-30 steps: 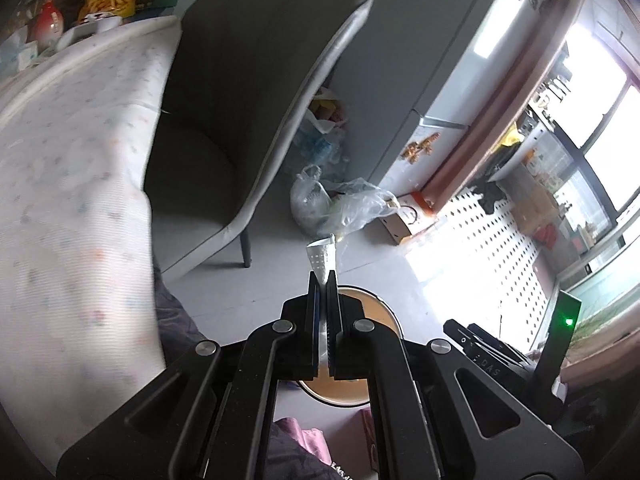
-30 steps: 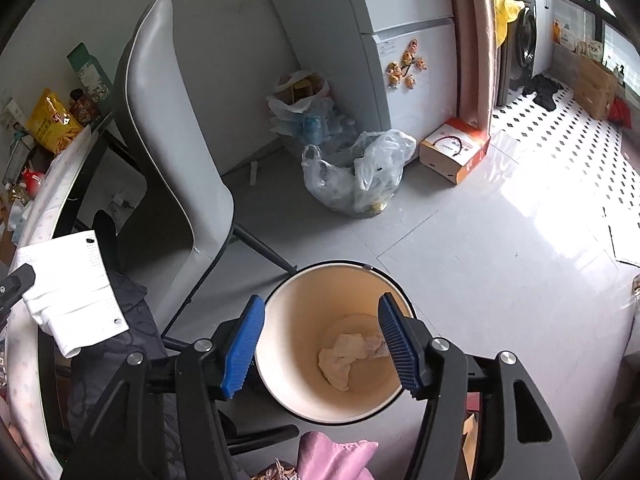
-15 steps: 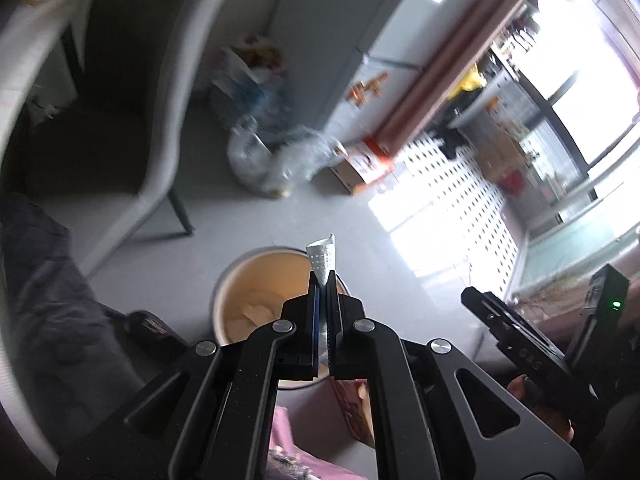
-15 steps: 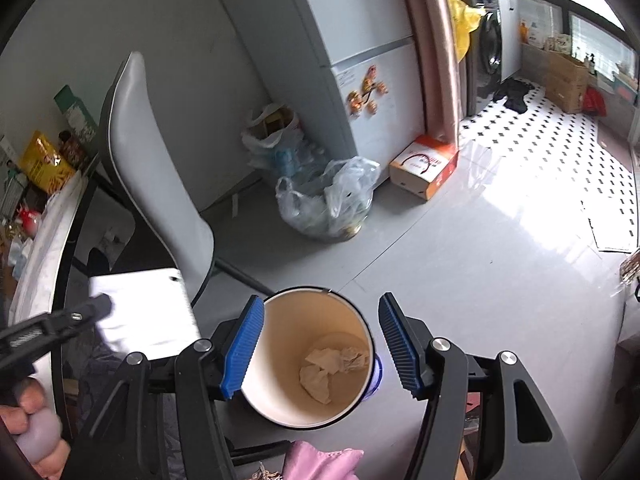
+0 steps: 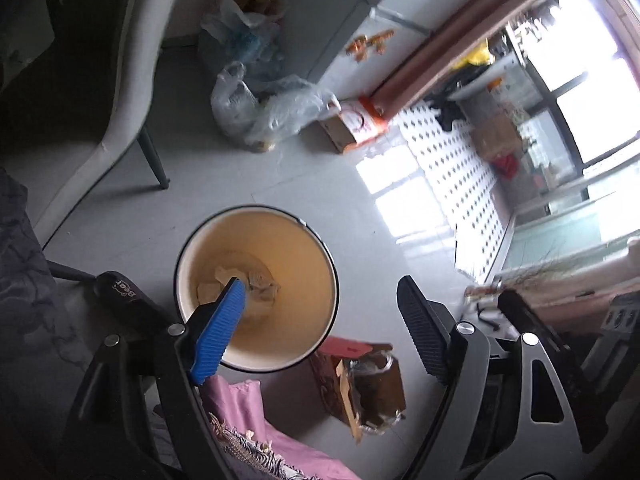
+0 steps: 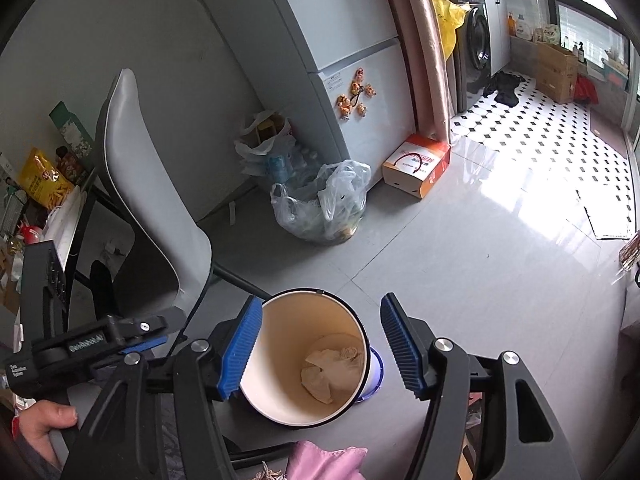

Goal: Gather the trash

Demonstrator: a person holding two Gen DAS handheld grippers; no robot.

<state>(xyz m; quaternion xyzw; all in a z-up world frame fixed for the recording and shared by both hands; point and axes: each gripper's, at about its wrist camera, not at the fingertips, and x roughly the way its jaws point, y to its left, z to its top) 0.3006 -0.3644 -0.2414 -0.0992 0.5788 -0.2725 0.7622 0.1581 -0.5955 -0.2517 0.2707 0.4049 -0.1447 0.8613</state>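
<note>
Kitchen-dining room, grey tile floor [image 6: 460, 264] with sun glare; all places given relative to the waste bin [image 6: 276, 412].

Left of bin: table [image 6: 70, 216] edge with snack packets, then a grey chair [image 6: 160, 216] whose legs reach the bin's left rim. Left gripper [image 5: 320, 316] hangs above the bin, toward its right rim: jaws opening, spread wide, nothing between them. In the right wrist view its body shows left of the bin, a hand [image 6: 44, 420] below it.

At bin: it stands upright on the floor, mouth up, long axis vertical; cream inside, dark rim. Crumpled paper [image 6: 332, 372] lies on its bottom, bunched with no clear long axis or heading. Whether one wad or several, cannot tell.

Right gripper [image 6: 316, 344] sits over the bin, blue pads either side of the rim in view, jaws apart, not pressing on anything.

Beyond bin: clear plastic bag [image 6: 324, 204] of refuse by the fridge [image 6: 320, 48]; right of it an orange-white carton [image 6: 416, 164].

Progress (judgement): paper is in the bin, both grippers empty, so this drop looks done. Any trash left on the table is not clearly shown; next move would be back toward the table.
</note>
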